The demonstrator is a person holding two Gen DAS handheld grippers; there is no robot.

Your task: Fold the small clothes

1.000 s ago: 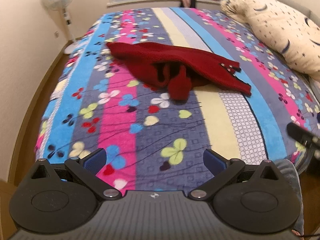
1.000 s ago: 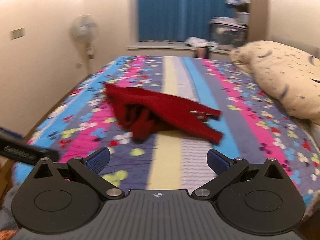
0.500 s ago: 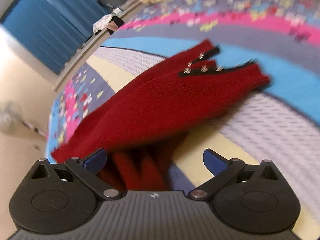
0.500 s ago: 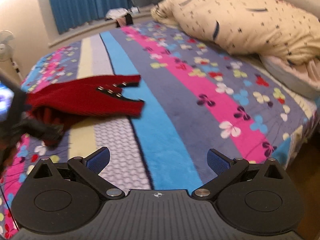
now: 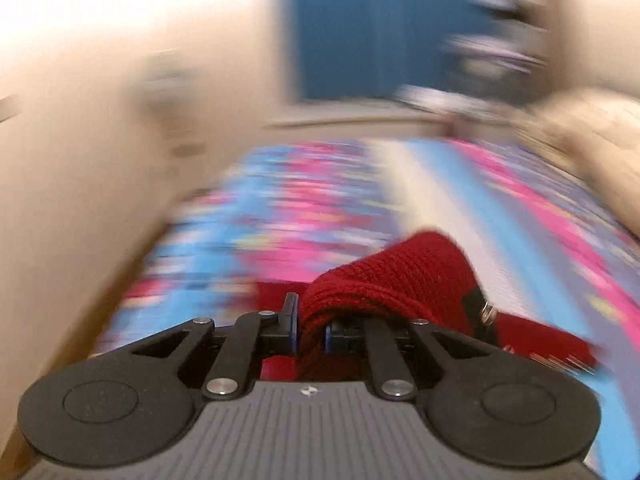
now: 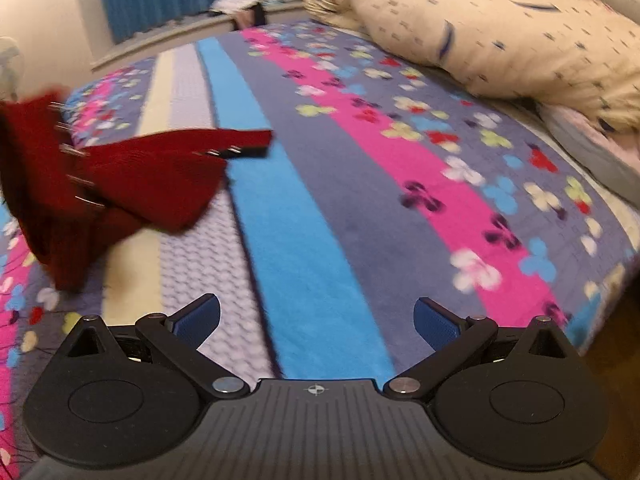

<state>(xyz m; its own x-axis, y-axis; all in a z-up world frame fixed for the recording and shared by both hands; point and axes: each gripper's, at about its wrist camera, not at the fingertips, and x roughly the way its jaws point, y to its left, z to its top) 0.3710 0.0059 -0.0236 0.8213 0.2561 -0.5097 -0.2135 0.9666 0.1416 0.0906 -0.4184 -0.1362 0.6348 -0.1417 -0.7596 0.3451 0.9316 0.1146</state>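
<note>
left gripper (image 5: 311,330) jaws just closed, pinching red knit garment (image 5: 396,280) fold between pads; soft, light, droops. right gripper (image 6: 316,322) jaws spread, empty; take far hem.

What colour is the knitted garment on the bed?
Dark red knitted garment, with small metal snaps; clearest in the right wrist view.

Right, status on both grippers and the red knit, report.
Left gripper just closed, shut on red knit, one end lifted. Right gripper open, empty, over blanket. Rest of knit on bed. Nothing in the way.
</note>
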